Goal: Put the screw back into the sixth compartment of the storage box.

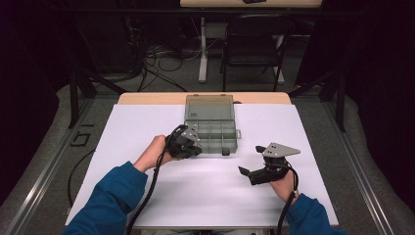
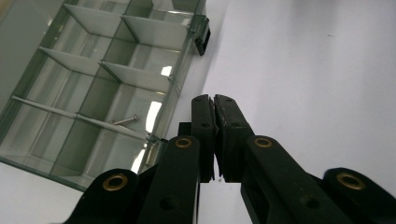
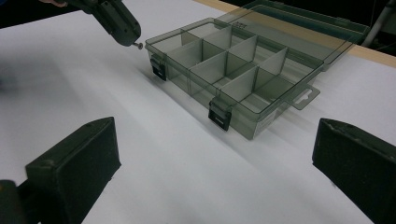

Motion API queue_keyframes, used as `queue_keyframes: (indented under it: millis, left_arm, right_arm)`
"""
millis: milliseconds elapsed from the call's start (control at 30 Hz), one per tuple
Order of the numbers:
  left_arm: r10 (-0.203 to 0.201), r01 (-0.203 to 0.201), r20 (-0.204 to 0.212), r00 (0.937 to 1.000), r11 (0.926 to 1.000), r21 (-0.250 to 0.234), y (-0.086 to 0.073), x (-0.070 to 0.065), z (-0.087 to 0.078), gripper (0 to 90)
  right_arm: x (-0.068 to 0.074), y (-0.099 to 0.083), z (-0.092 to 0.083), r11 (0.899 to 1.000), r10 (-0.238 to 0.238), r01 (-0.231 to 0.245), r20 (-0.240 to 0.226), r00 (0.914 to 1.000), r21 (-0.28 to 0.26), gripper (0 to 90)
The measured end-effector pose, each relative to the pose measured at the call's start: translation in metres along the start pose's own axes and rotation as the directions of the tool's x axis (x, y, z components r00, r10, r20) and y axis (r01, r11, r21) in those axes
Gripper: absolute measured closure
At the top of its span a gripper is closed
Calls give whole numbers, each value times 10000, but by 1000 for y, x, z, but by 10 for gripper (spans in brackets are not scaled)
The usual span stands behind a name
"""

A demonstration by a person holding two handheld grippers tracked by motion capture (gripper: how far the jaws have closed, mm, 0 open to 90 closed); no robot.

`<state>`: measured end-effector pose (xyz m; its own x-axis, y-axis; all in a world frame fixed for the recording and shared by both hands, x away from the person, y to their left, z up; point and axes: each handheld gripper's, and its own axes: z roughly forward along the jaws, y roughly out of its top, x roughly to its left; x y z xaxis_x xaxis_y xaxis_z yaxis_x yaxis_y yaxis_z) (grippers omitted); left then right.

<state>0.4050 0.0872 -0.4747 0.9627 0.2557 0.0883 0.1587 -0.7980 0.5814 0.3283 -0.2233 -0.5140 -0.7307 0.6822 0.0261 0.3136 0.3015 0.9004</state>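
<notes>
A smoky clear organiser box [image 1: 211, 128] lies open on the white table, its lid [image 1: 209, 106] folded back. My left gripper [image 1: 197, 148] hovers at the box's near left corner with its jaws pressed together. In the right gripper view, a small screw [image 3: 138, 45] sticks out from the tips of the left gripper [image 3: 134, 41]. The left gripper view has my shut left gripper [image 2: 215, 99] beside the box [image 2: 100, 84], where one screw [image 2: 124, 120] lies in a compartment. My right gripper [image 1: 251, 160] rests open to the right of the box, nothing between its pads [image 3: 88, 154].
A white sheet [image 1: 205, 191] covers the table. The wooden table edge [image 1: 147, 98] shows behind the box. On the floor beyond stand a black chair [image 1: 254, 44] and a white table leg [image 1: 202, 54], with cables around them. A cable trails from each gripper toward the near edge.
</notes>
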Motion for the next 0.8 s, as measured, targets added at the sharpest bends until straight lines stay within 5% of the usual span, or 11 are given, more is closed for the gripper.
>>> queue_keyframes:
  millis: [800]
  left_arm:
    - [-886,863,-595,9943,9955,-395,11,37,18,867]
  right_arm:
    - [-1,0,0,9999,-101,101,30,9999,106,0]
